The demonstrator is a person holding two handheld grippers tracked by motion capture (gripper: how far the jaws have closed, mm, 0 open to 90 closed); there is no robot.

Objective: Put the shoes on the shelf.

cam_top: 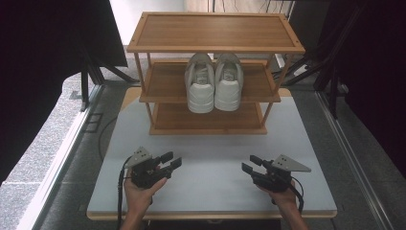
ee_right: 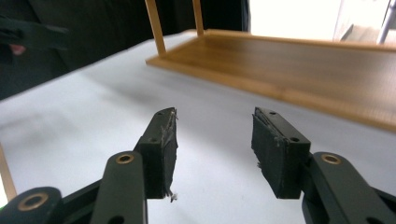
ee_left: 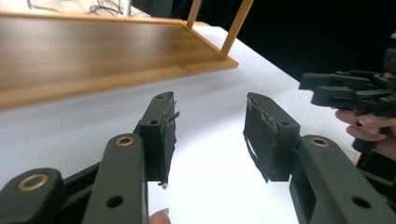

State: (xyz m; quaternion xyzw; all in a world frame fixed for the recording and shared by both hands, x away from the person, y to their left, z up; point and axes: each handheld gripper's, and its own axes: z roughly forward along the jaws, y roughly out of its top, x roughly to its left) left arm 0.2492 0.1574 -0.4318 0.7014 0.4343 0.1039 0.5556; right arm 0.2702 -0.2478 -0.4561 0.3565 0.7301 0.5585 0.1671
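Observation:
A pair of white sneakers (cam_top: 214, 83) stands side by side on the middle shelf of a three-tier wooden shoe rack (cam_top: 215, 47), toes toward me. The rack sits at the far side of a white table (cam_top: 210, 158). My left gripper (cam_top: 172, 160) is held over the table's near left, open with nothing between its jaws (ee_left: 210, 133). My right gripper (cam_top: 250, 164) is held over the near right, also open and empty (ee_right: 215, 140). Both point inward, toward each other. The rack's bottom shelf (ee_left: 93, 51) lies ahead of the left gripper, and the bottom shelf (ee_right: 299, 65) ahead of the right one.
The rack's top and bottom shelves hold nothing. Dark curtains and stand legs (cam_top: 330, 72) flank the table on both sides. A grey floor strip (cam_top: 43, 143) runs along the left. The other hand and its gripper (ee_left: 359, 91) appear at the right of the left gripper view.

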